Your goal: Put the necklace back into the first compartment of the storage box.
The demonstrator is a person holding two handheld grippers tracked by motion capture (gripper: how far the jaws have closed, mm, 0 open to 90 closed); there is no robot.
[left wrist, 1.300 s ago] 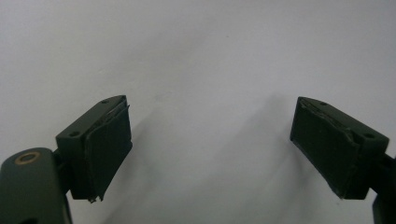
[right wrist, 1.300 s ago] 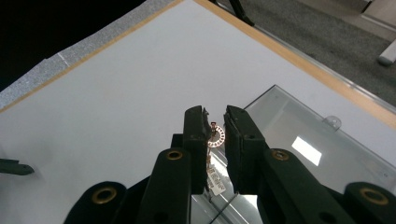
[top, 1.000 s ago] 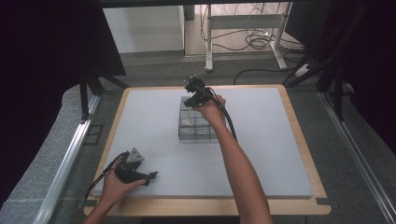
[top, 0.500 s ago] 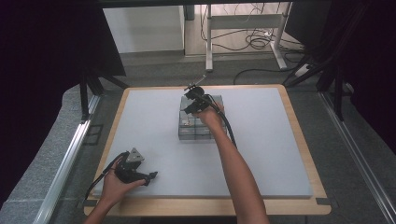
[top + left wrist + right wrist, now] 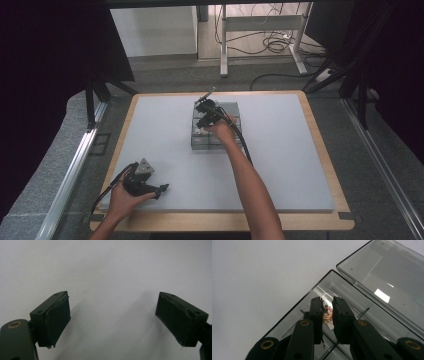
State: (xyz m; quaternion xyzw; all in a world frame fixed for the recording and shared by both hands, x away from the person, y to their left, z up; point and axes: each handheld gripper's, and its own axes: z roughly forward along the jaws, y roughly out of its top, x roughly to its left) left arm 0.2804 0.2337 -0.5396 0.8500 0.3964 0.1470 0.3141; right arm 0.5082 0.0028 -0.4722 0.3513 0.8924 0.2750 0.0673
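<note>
Right gripper [image 5: 327, 312] is clamped on a small flat piece [image 5: 328, 315], coppery-red ring pattern w/ a white tab hanging under it, pinched right between the two pads. It's held over the corner compartment of the clear plastic divider box [image 5: 294, 311]; can't tell if the piece touches the box floor. The box's lid [image 5: 387, 275] lies flipped open, at about 1 o'clock from the jaws in the right gripper view.

In the high view the box [image 5: 200, 142] sits near the middle of the grey table mat [image 5: 290, 150], slightly toward 12 o'clock, and the right gripper [image 5: 205, 114] is over its far end w/ the arm reaching in from 6 o'clock.

Left gripper [image 5: 113, 320] is wide open, nothing between the pads, just bare mat under it. High view has it [image 5: 162, 189] resting at approx 7 o'clock on the mat, well apart from the box.
</note>
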